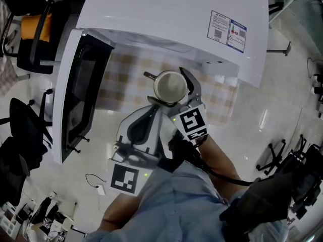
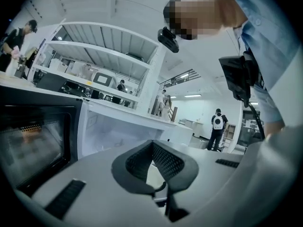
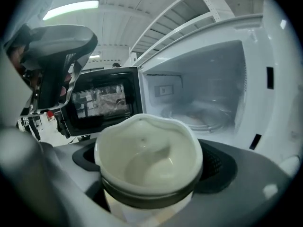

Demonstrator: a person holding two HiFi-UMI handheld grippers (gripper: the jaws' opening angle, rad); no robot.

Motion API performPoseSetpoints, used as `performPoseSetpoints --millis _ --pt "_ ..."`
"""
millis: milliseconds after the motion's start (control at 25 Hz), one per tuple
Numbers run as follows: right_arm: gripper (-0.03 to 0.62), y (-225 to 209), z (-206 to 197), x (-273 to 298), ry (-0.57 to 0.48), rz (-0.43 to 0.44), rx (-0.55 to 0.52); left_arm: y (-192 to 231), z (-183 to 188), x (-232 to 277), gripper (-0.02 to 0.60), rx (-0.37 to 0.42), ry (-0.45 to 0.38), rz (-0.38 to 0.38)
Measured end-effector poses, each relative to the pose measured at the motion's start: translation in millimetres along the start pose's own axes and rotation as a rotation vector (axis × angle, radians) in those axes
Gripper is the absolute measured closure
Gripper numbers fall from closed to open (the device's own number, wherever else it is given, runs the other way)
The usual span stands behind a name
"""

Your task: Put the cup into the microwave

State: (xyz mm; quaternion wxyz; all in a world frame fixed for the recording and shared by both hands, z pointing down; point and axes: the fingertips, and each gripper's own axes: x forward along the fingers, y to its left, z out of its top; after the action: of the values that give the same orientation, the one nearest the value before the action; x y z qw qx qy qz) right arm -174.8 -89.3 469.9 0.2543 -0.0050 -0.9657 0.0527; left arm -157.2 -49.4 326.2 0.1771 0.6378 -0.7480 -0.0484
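The jaws of the right gripper (image 3: 151, 163) are closed on the cup (image 3: 147, 161), one dark pad at each side of it, under the rim. The cup is white with a dark band below the rim, and inside it is empty. From the head view its handle (image 1: 147, 75) points away from the person and a little to the left. The cup (image 1: 170, 85) hangs in the air in front of the open microwave (image 1: 166, 14), above the tabletop (image 1: 123, 82) with a checked cloth. It is not inside.

The jaws of the left gripper (image 2: 152, 148) are closed with their tips touching, and nothing is between them. This gripper (image 1: 151, 113) is just beside the right gripper (image 1: 175, 97), on its left and nearer to the person.

The microwave door (image 1: 81, 89) is swung wide open to the left. In the right gripper view, the white cavity (image 3: 208, 84) shows a round glass plate (image 3: 203, 118) on its bottom. A label (image 1: 227, 30) sits on the top of the white housing. A black chair (image 1: 35, 32) stands on the shiny floor (image 1: 282, 100), to the left behind the microwave.
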Motion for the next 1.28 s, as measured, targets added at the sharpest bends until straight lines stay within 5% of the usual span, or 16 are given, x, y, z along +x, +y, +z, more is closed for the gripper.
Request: performPoseSetpoints --millis 520,1280 --pt "0.049 -37.3 62.6 63.4 -0.014 -0.081 0.006 68.2 38.3 27.4 0.577 -0.019 0.014 -0.006" --pt "0.048 -84.8 68.0 102.0 -0.030 -0.168 0.048 107.5 37.9 45.8 0.577 -0.043 0.051 -0.017"
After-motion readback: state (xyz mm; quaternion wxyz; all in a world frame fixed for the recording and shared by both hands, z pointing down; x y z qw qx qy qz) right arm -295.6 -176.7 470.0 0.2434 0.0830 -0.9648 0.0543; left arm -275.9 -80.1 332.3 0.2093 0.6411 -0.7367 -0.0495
